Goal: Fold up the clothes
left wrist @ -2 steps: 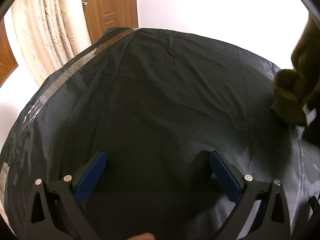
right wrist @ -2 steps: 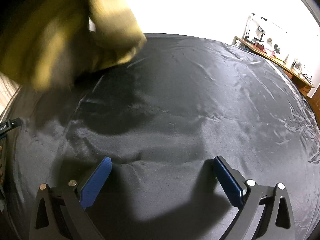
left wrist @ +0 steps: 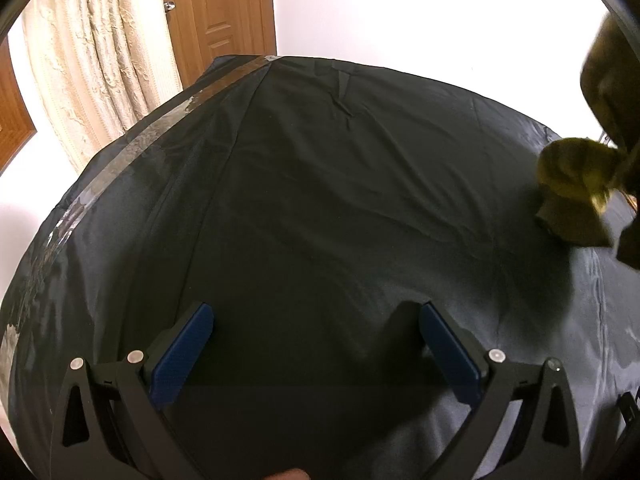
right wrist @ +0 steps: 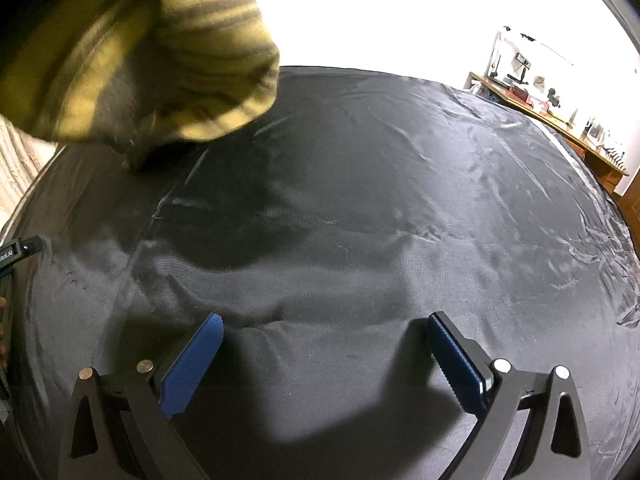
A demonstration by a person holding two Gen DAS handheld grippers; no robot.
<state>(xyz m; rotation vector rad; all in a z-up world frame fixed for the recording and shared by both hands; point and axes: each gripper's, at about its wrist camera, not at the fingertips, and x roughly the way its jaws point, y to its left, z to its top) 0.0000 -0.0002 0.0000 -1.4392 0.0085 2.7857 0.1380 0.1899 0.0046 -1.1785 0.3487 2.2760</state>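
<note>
A yellow-olive garment [right wrist: 152, 60] with dark stripes hangs blurred from above at the upper left of the right wrist view, and its lower end touches the black cloth [right wrist: 360, 208] over the table. In the left wrist view the same garment [left wrist: 576, 196] shows bunched at the far right edge. What holds it up is out of frame. My left gripper [left wrist: 316, 332] stands open low over the black cloth [left wrist: 320, 200], nothing between its blue pads [left wrist: 182, 356]. My right gripper [right wrist: 324, 348] is open too, empty, well short of the garment.
A shiny tape strip [left wrist: 132, 152] runs along the table's left edge, with a cream curtain [left wrist: 92, 60] and a wooden door [left wrist: 220, 12] behind. A desk with clutter [right wrist: 552, 108] stands far right. Part of the left gripper's body [right wrist: 18, 252] shows at the left edge.
The garment's hanging end has shifted slightly and is still blurred. Both grippers stay open in the same places.
</note>
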